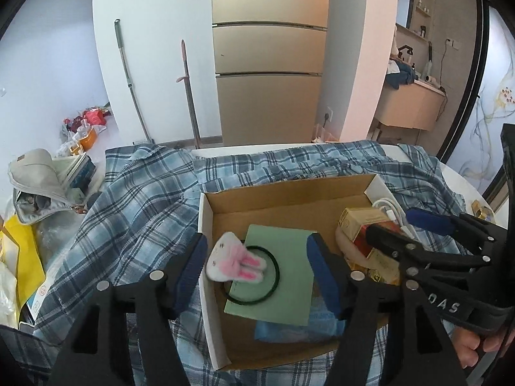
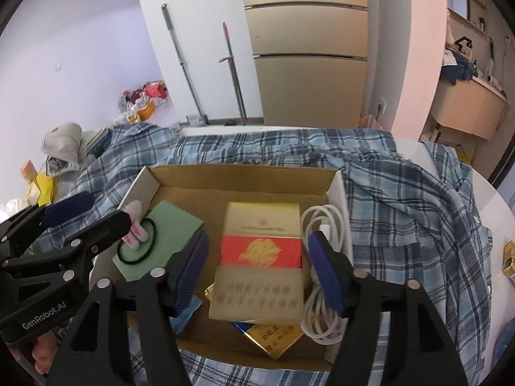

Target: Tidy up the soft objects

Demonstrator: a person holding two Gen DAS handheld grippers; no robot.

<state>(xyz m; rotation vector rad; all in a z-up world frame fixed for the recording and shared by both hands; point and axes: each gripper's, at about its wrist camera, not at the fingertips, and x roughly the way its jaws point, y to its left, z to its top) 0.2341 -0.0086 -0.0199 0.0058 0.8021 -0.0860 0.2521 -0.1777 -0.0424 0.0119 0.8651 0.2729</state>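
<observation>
- Plush bunny (image 1: 236,262) between parted left gripper (image 1: 257,270) jaws, untouched: light, squashy; pinch its body.
- Right gripper (image 2: 257,267) jaws parted around gold pack (image 2: 259,263), apparently not pressing.

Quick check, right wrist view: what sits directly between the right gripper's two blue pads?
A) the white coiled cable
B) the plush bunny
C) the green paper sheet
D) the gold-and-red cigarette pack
D: the gold-and-red cigarette pack lies between the pads of the right gripper, which stand clear of its sides; the white coiled cable is off to the right, the plush bunny and green paper sheet to the left.
</observation>
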